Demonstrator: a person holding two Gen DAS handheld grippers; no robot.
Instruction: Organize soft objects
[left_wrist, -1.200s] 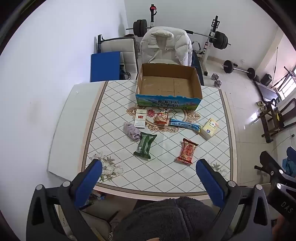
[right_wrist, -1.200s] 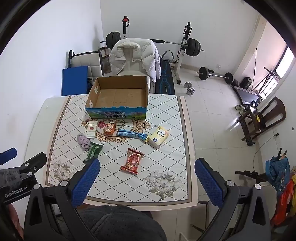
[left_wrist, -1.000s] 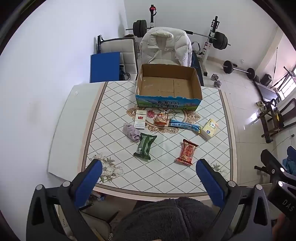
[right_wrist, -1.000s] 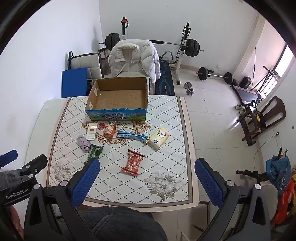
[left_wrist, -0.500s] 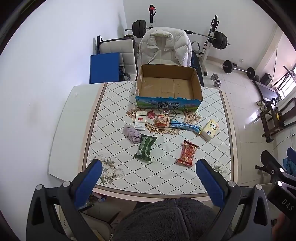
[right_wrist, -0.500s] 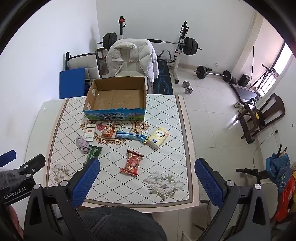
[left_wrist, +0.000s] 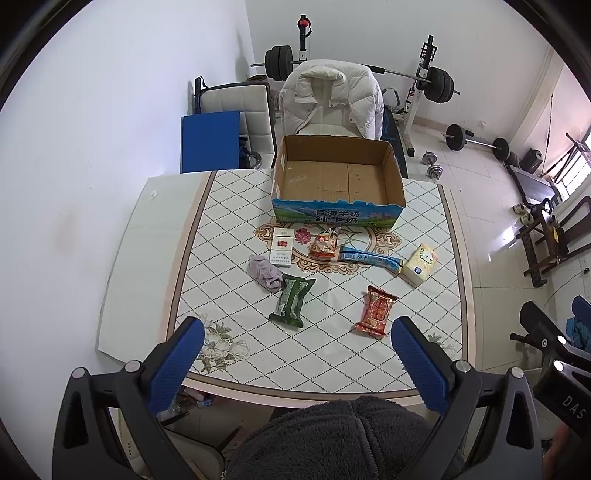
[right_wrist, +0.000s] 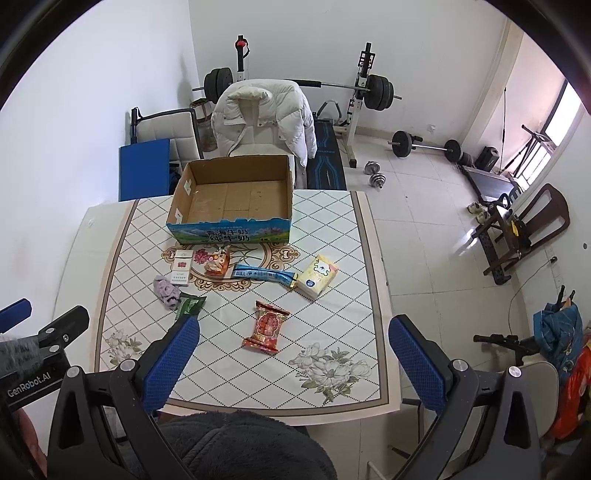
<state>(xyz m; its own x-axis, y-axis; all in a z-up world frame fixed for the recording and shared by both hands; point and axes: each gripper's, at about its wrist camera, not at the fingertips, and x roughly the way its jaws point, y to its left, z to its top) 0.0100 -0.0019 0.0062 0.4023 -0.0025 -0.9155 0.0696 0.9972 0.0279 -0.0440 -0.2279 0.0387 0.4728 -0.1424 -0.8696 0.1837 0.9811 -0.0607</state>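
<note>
Blue rubber pads tip both our grippers, and each pair of fingers is spread wide with nothing between them: the left gripper (left_wrist: 297, 334) and the right gripper (right_wrist: 293, 334) hang above the near edge of the table (left_wrist: 229, 206), well short of every item on it.

Reading the tabletop from left to right, we see a crumpled lilac cloth (left_wrist: 265, 272) lying nearest the left side, its right end touching the top of a dark green snack packet (left_wrist: 292, 302) that lies lengthwise toward us. Just behind the cloth sits a white and red cigarette pack (left_wrist: 282, 246), flat on the patterned centre of the table. Next comes a small orange snack bag (left_wrist: 324, 245), then a long blue wrapper (left_wrist: 370, 257) stretched sideways, its right tip touching a pale yellow tissue pack (left_wrist: 419, 264). Nearer to us, apart from the rest, lies a red snack packet (left_wrist: 376, 311).

Behind the whole row, at the far side of the table, stands an open cardboard box (left_wrist: 337, 206) with blue printed sides; only its bare brown floor shows inside.

Beyond the table a white puffer jacket (left_wrist: 329, 99) hangs over a chair, with a barbell rack (left_wrist: 424, 85) at the wall
</note>
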